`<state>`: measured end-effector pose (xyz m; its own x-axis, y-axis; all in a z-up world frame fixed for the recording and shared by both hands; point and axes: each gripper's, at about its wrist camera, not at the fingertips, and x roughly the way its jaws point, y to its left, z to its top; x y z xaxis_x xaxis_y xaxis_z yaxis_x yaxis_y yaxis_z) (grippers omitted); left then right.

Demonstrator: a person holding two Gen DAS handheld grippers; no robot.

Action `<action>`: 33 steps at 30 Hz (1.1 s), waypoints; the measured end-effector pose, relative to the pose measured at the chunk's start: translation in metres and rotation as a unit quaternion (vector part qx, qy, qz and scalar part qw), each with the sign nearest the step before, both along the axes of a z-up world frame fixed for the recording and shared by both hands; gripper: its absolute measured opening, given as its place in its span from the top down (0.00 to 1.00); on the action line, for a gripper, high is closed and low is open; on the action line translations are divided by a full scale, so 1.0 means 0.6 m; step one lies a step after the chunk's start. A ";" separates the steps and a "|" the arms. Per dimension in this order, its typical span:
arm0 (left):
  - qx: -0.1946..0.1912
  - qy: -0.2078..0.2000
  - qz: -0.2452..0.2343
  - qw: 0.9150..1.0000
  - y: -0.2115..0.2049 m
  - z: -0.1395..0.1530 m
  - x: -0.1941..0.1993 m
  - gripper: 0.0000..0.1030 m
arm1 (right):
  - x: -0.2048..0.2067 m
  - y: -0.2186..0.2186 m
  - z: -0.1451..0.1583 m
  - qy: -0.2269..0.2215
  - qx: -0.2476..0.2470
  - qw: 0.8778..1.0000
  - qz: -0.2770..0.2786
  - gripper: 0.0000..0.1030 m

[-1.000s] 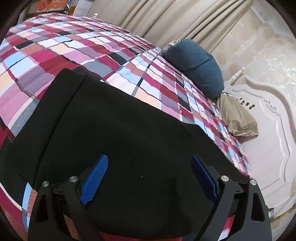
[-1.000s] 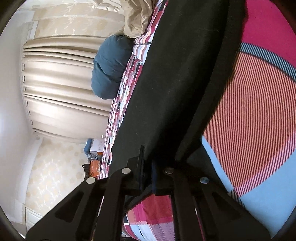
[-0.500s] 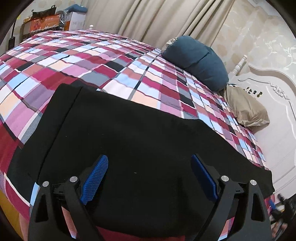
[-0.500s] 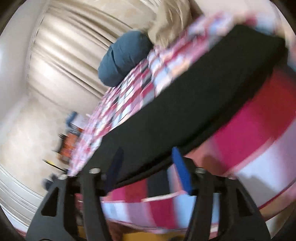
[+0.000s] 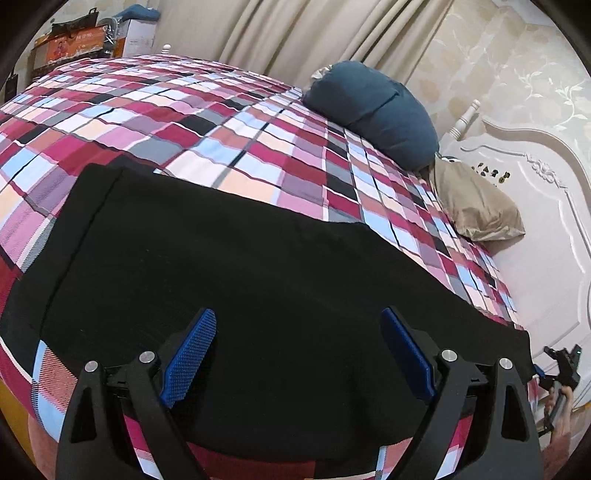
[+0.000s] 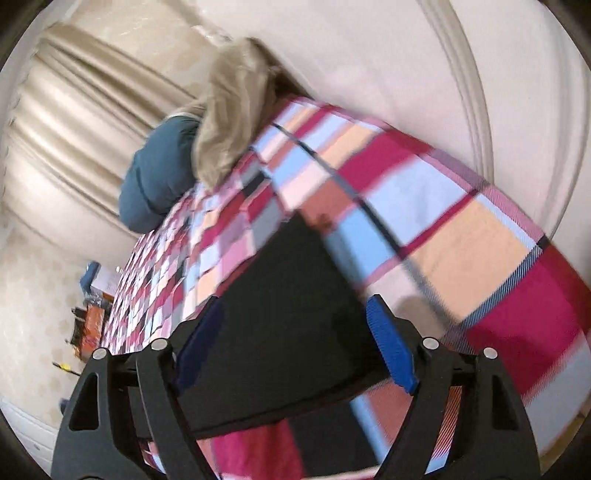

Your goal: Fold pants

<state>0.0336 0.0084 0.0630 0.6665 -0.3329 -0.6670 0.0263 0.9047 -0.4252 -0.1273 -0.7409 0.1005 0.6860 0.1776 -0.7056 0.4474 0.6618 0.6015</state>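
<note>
The black pants (image 5: pixel 240 266) lie flat in a long band across the near side of the plaid bedspread (image 5: pixel 229 122). My left gripper (image 5: pixel 297 350) is open and empty, hovering over the pants' middle near the bed's front edge. In the right wrist view, my right gripper (image 6: pixel 293 343) is open and empty over the end of the pants (image 6: pixel 291 295) nearest the headboard; that view is motion-blurred. The right gripper also shows small at the right edge of the left wrist view (image 5: pixel 561 363).
A dark blue pillow (image 5: pixel 373 110) and a tan pillow (image 5: pixel 476 206) lie by the white headboard (image 5: pixel 546 206). Beige curtains (image 5: pixel 295 33) hang behind the bed. Boxes (image 5: pixel 77 40) stand beyond the bed's far corner.
My right gripper has let go of the pants' edge, opened wide and swung to face along the bed. The left gripper stayed open and pulled back a little.
</note>
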 end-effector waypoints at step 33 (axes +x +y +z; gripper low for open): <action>-0.002 0.015 -0.015 1.000 0.015 -0.020 -0.004 0.13 | 0.045 0.341 0.164 -0.075 -0.133 0.986 0.070 0.78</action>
